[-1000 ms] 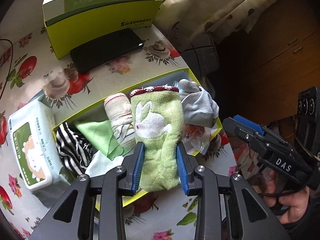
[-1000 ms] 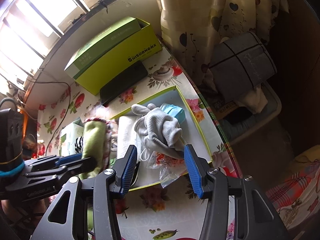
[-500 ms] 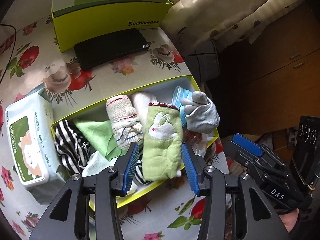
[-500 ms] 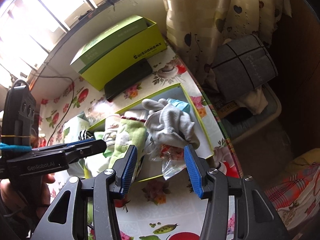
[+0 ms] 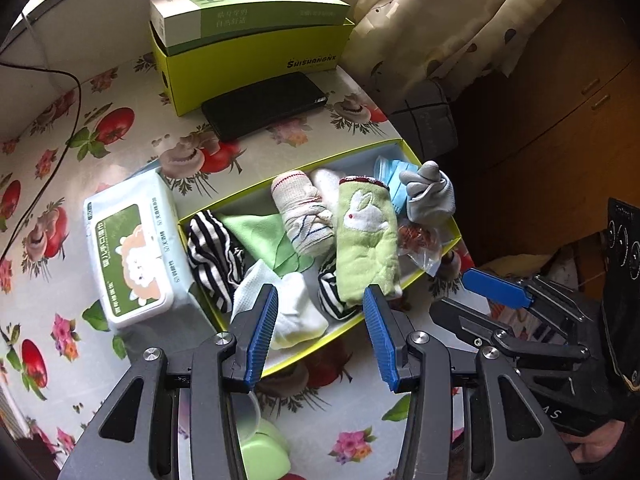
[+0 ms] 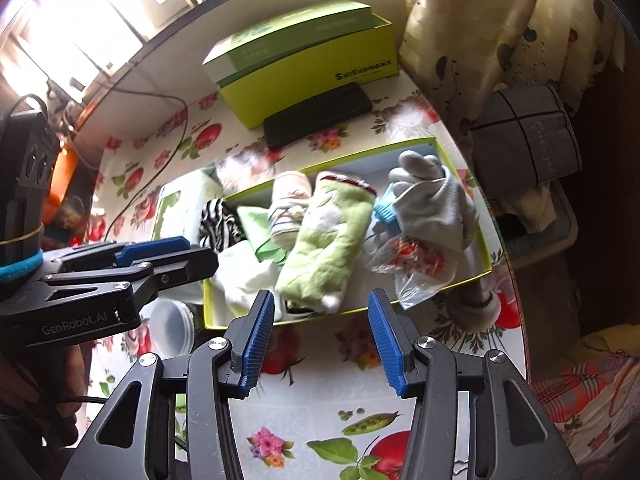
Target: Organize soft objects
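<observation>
Both empty, open grippers, left gripper [image 5: 320,332] and right gripper [image 6: 320,340] (tilted steeply down), hover before tray [image 5: 360,322].

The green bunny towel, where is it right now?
The green terry towel with a white rabbit lies in the yellow-rimmed tray, between the rolled cream cloth and grey glove.

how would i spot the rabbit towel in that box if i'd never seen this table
Find the shallow yellow-green tray on the flowered tablecloth, in front of the tall green box. Lying lengthwise in its right half is a light green rolled towel, the only piece with a white rabbit and a dark red trim.
</observation>
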A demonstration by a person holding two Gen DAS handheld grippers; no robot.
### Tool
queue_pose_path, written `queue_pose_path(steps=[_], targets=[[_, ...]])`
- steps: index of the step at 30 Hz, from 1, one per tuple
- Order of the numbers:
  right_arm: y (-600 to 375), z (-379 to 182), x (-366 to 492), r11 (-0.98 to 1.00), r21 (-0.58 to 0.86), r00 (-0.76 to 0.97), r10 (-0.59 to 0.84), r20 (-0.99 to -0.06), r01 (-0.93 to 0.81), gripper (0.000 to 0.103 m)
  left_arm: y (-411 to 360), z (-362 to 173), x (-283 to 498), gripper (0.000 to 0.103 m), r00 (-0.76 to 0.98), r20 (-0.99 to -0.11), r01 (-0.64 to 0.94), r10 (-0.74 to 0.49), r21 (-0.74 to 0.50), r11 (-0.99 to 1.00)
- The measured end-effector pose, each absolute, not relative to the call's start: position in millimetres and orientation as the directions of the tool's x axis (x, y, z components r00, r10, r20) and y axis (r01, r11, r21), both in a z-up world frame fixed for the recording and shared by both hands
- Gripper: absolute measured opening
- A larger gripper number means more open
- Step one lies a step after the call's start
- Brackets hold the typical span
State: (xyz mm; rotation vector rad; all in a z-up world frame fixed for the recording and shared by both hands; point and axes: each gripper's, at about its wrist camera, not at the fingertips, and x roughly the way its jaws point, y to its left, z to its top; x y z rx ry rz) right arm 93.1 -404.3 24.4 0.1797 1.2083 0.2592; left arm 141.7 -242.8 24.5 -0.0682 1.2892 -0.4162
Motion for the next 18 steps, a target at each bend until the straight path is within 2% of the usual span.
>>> queue_pose_path(steps=[9,18], targets=[[-372.1,30.6,73.0,0.964,0.215,0.319,0.256,-0.912,-0.159,0.048,-223.7,39.1,119.4,0.046,0.289,-0.918,0.279,-0.271,-0.190,0.941],[-353.2,32.7,53.5,0.967,0.180,0.310,0.230,-0.923,-0.181,0.050,-207.8,41.2,100.2,0.046,0.300,-0.916,0.262,-0.266,-0.188,0.946]])
